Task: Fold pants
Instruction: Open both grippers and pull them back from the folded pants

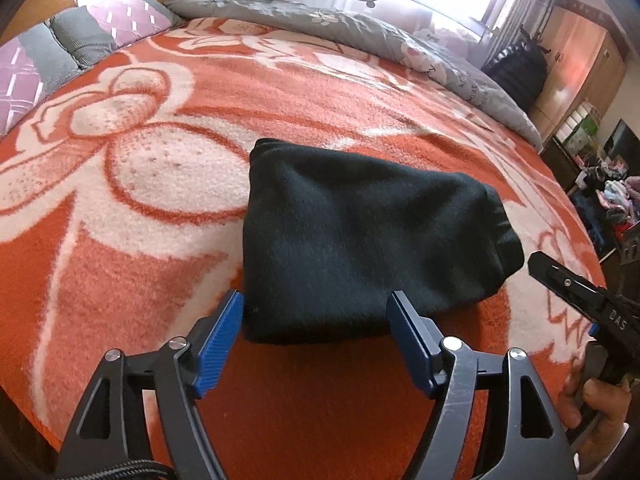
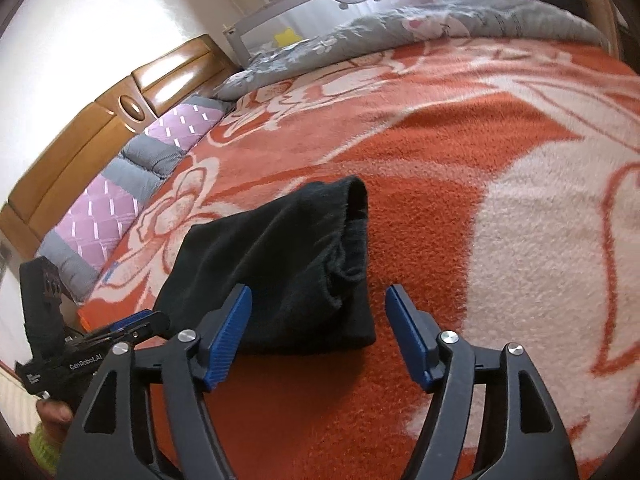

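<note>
Both grippers, left (image 1: pixel 316 312) and right (image 2: pixel 318 306), hover with jaws spread and empty over the bed (image 1: pixel 120 240), the folded black pants (image 1: pixel 360 236) lying at twelve o'clock, seemingly nearer the left.

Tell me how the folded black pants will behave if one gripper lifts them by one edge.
The folded black pants look soft and thick, so they would probably sag and unfold. The fleecy blanket beneath likely resists sliding.

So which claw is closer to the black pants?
Left, narrowly: the left claw straddles the pants' near edge. The right claw hangs open off their right corner.
</note>
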A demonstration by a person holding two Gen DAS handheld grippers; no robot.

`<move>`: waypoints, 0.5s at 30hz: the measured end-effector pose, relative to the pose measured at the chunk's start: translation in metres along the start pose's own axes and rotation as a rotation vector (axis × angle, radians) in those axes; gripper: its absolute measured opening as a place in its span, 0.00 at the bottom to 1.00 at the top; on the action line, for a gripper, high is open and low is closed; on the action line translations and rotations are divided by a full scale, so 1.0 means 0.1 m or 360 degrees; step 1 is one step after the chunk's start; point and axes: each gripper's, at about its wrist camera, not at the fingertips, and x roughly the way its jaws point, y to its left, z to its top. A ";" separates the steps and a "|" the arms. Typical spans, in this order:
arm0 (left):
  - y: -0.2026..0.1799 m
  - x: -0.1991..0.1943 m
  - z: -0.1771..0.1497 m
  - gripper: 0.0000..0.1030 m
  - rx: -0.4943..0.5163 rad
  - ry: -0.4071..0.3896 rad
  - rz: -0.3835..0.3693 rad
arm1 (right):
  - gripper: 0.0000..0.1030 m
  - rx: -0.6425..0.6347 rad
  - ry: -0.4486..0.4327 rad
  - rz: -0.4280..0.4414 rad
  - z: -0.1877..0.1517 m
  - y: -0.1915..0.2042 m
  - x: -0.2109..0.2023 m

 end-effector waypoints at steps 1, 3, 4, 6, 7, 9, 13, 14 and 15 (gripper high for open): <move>-0.01 -0.01 -0.02 0.73 0.0004 -0.0004 0.0006 | 0.72 -0.0018 -0.0005 -0.0005 -0.03 0.01 -0.02; -0.03 -0.06 -0.07 0.75 0.0010 -0.0028 0.0040 | 0.74 -0.0070 -0.0021 -0.0019 -0.08 0.07 -0.06; -0.03 -0.08 -0.09 0.77 0.0014 -0.0037 0.0053 | 0.74 -0.0092 -0.0029 -0.0023 -0.11 0.10 -0.07; -0.05 -0.12 -0.13 0.79 0.0026 -0.0062 0.0099 | 0.76 -0.0146 -0.0046 -0.0037 -0.16 0.15 -0.10; -0.05 -0.14 -0.14 0.79 0.0033 -0.0070 0.0115 | 0.77 -0.0178 -0.0054 -0.0044 -0.19 0.19 -0.11; -0.07 -0.17 -0.16 0.80 0.0054 -0.0082 0.0155 | 0.79 -0.0231 -0.0064 -0.0054 -0.21 0.24 -0.13; -0.13 -0.22 -0.19 0.80 0.0109 -0.0089 0.0211 | 0.82 -0.0331 -0.0100 -0.0090 -0.27 0.37 -0.18; -0.15 -0.25 -0.21 0.80 0.0125 -0.0112 0.0213 | 0.82 -0.0351 -0.0110 -0.0092 -0.29 0.40 -0.19; -0.17 -0.27 -0.22 0.80 0.0137 -0.0125 0.0217 | 0.83 -0.0363 -0.0115 -0.0091 -0.29 0.41 -0.20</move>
